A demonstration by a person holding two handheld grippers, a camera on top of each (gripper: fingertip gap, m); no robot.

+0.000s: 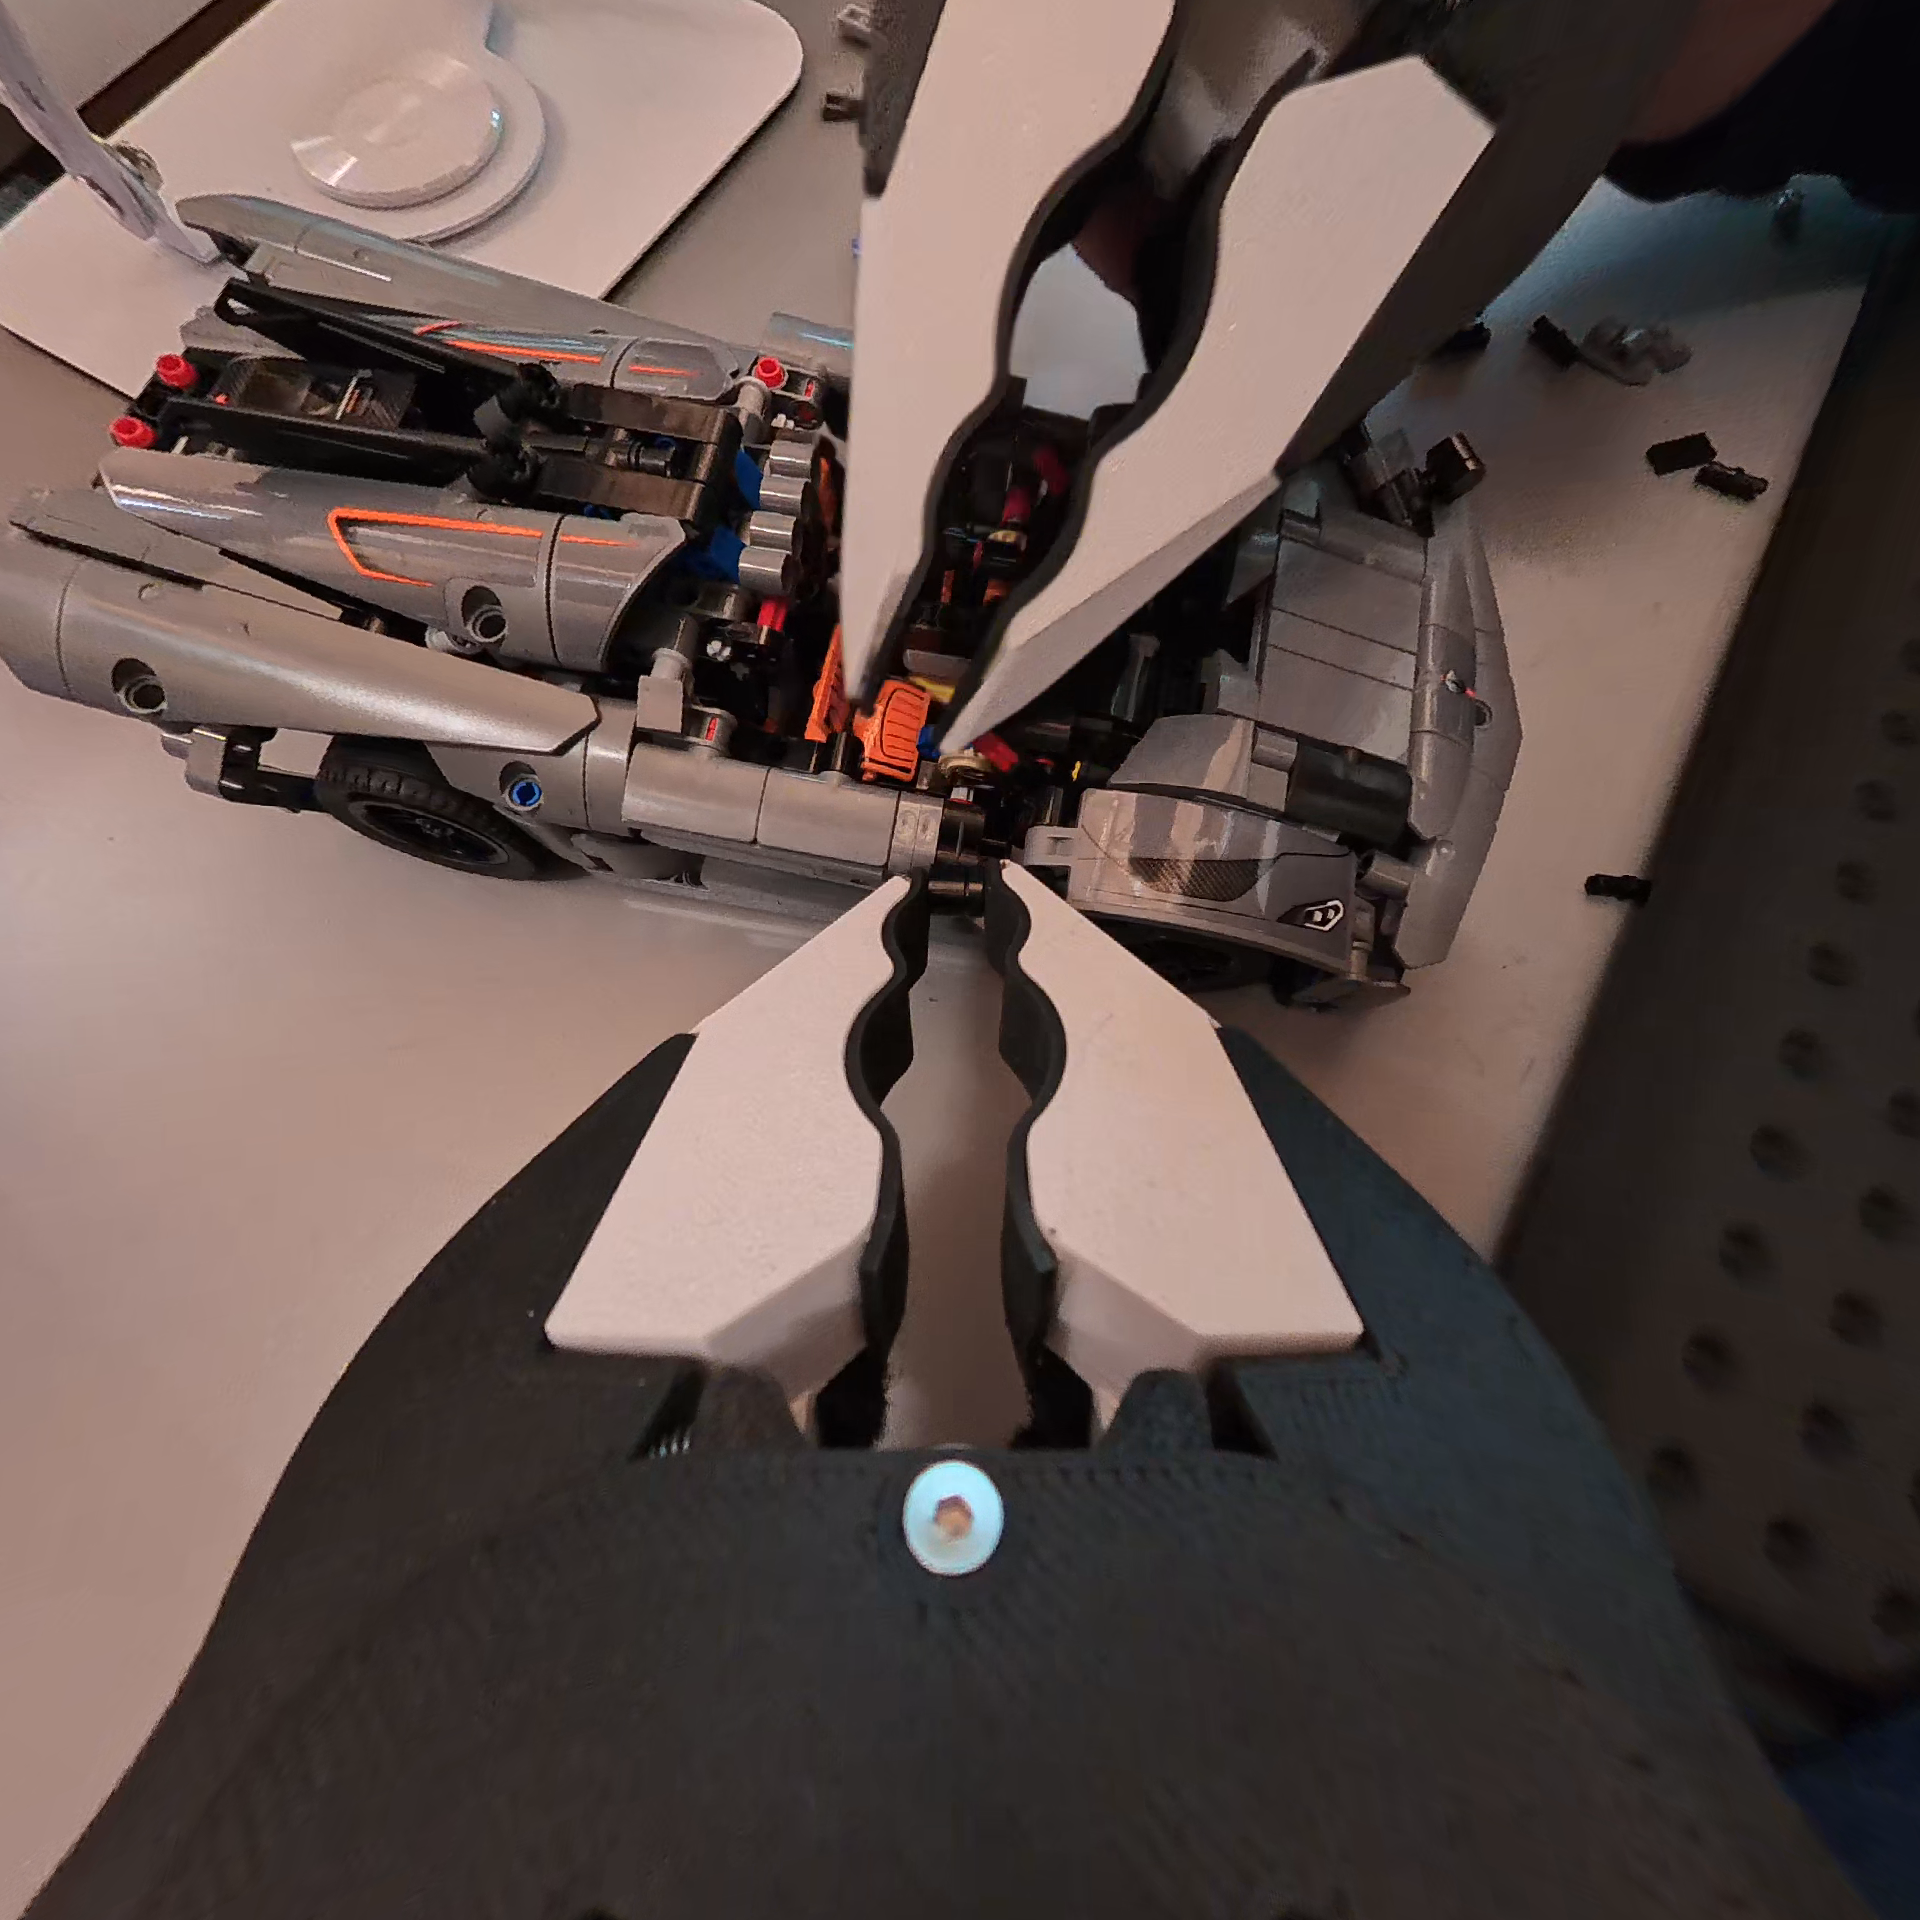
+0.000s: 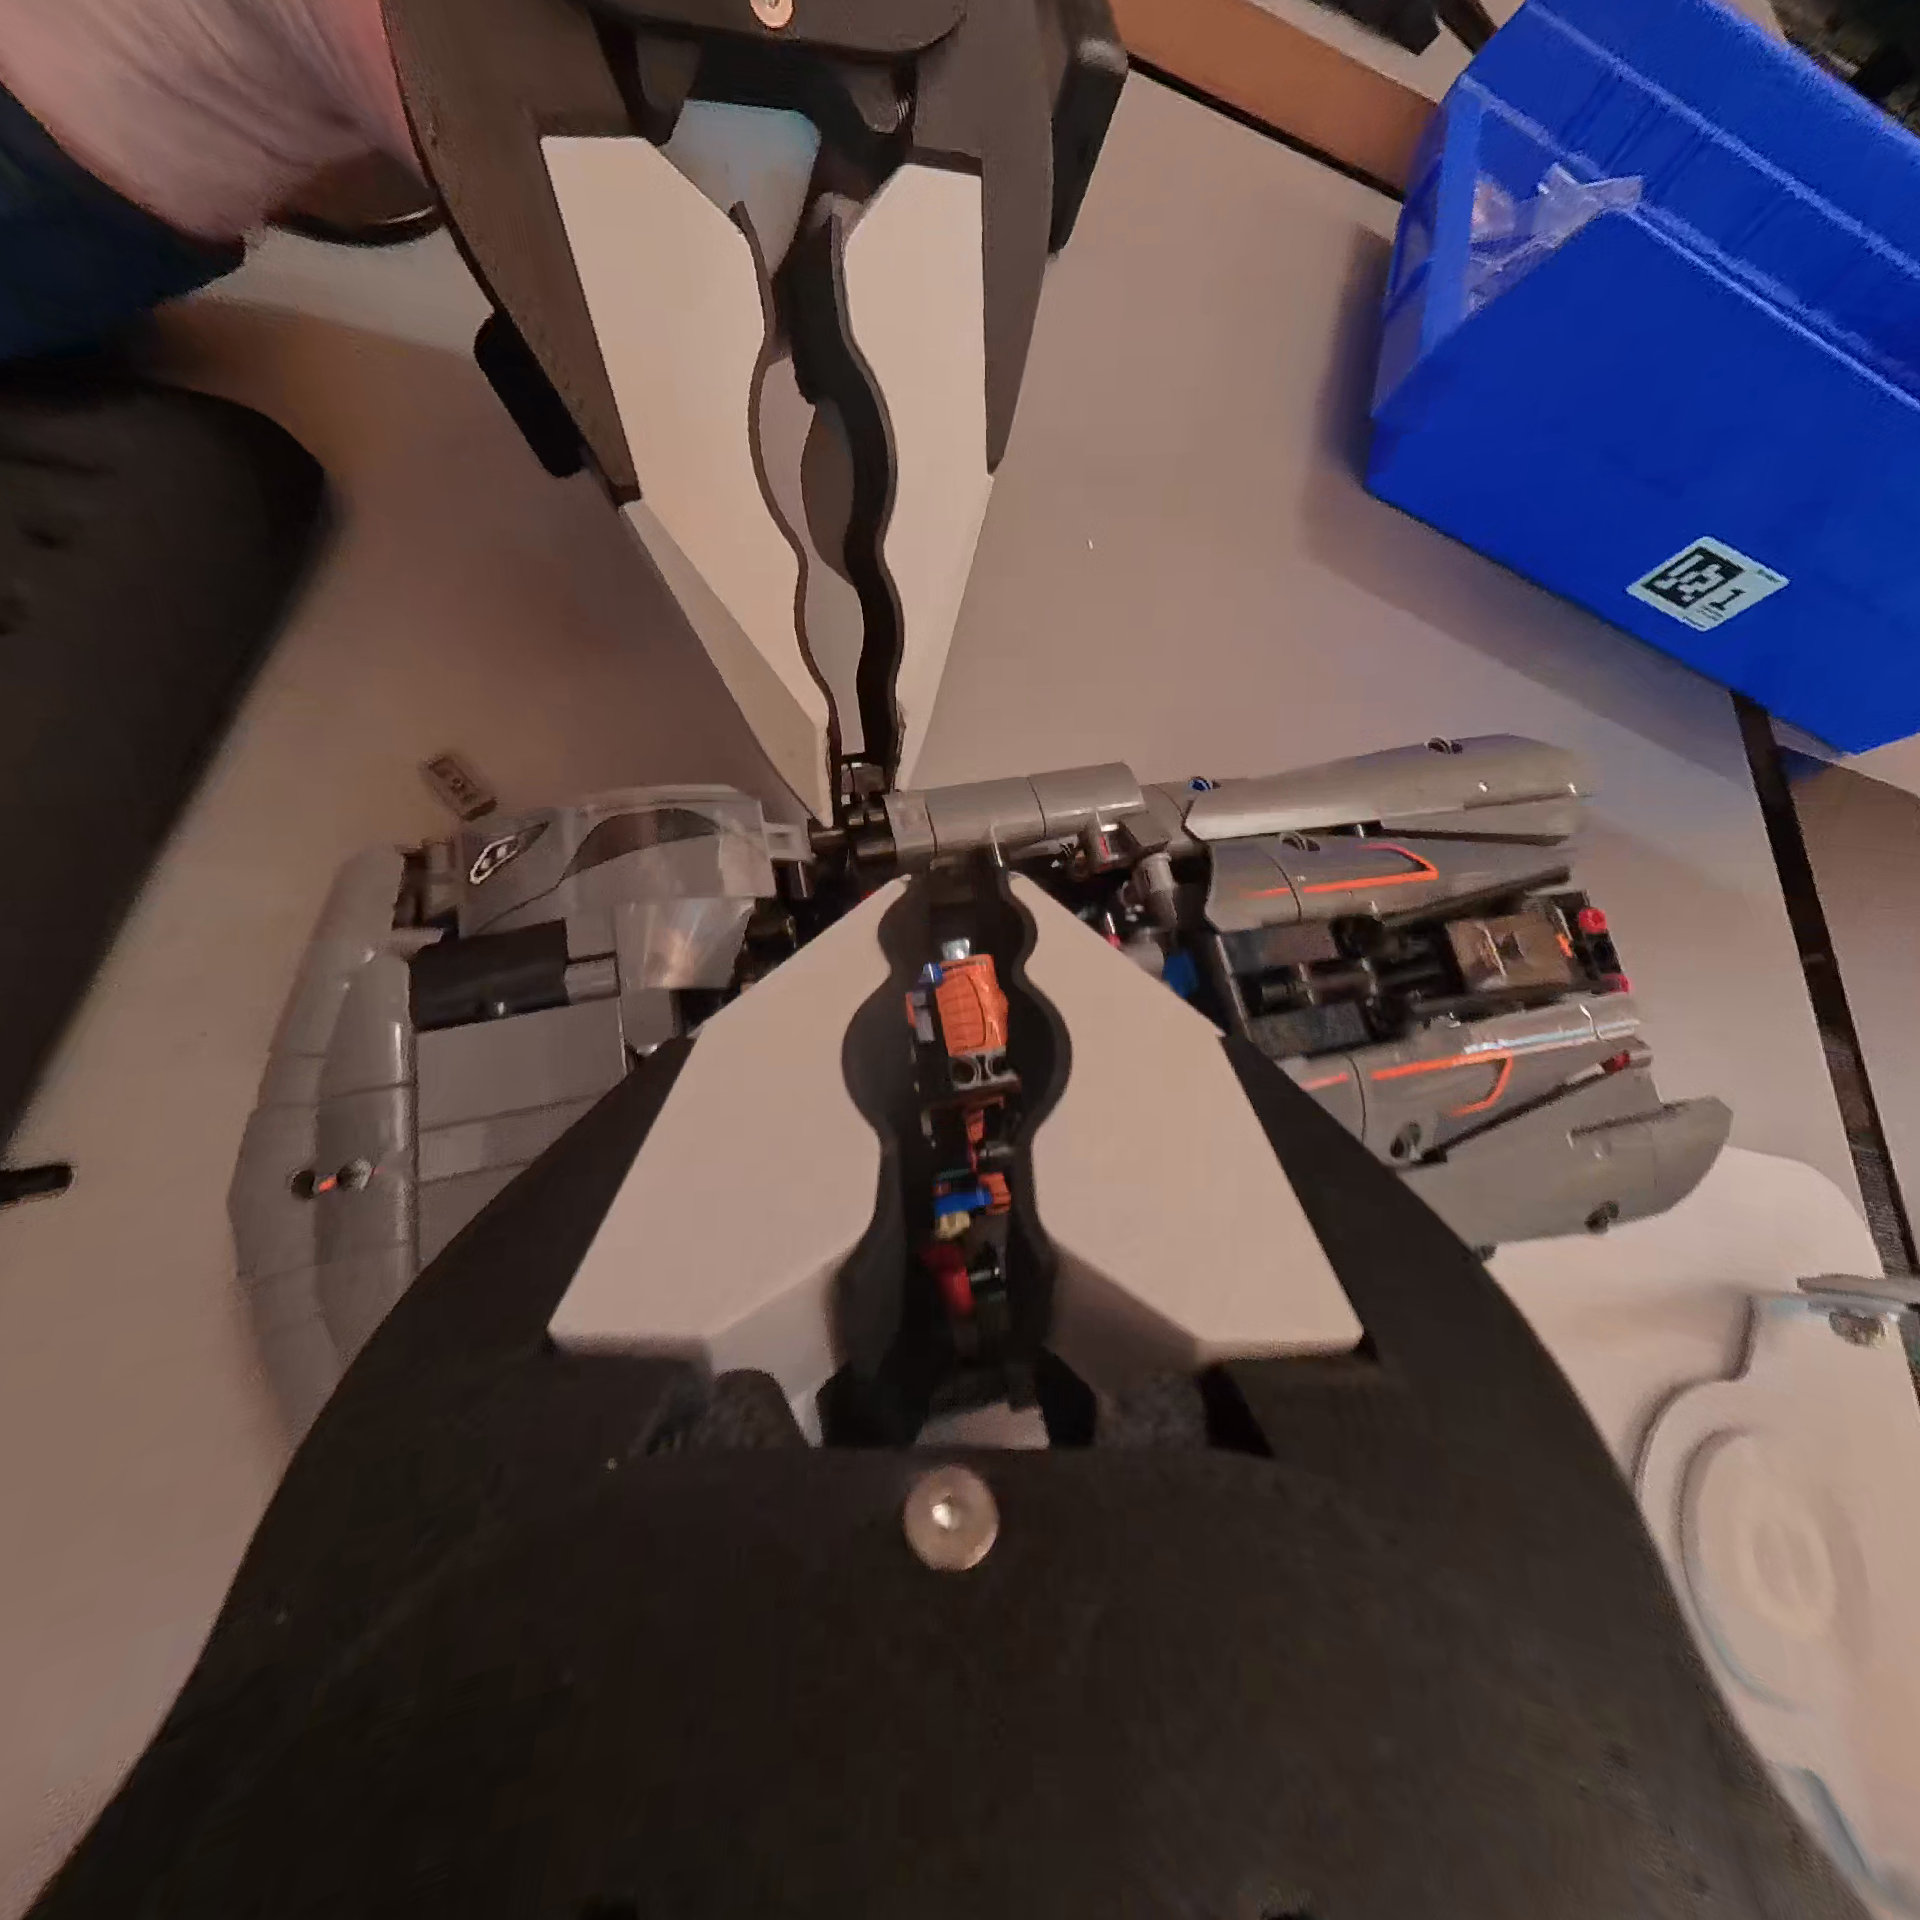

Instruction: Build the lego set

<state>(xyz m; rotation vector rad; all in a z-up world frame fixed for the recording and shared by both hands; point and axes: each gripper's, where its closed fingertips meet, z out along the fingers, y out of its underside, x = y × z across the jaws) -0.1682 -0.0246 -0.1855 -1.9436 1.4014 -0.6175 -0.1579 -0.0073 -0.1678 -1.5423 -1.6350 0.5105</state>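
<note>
Hand-held grippers [image 1: 948, 881] [image 2: 953, 883] flank grey lego car [image 1: 727, 800].

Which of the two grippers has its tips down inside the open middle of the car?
The right gripper, reaching among the inner parts by the orange seat. The left gripper meets the car only at its grey side sill.

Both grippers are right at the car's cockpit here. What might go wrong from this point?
1. The left gripper pinches a small black piece at the lego car's side sill; a twist might pop it off or loosen the grey panels.
2. The right gripper reaches over the orange seat in the crowded cockpit and may knock parts free.
3. The two sets of fingertips are close and might collide.
</note>
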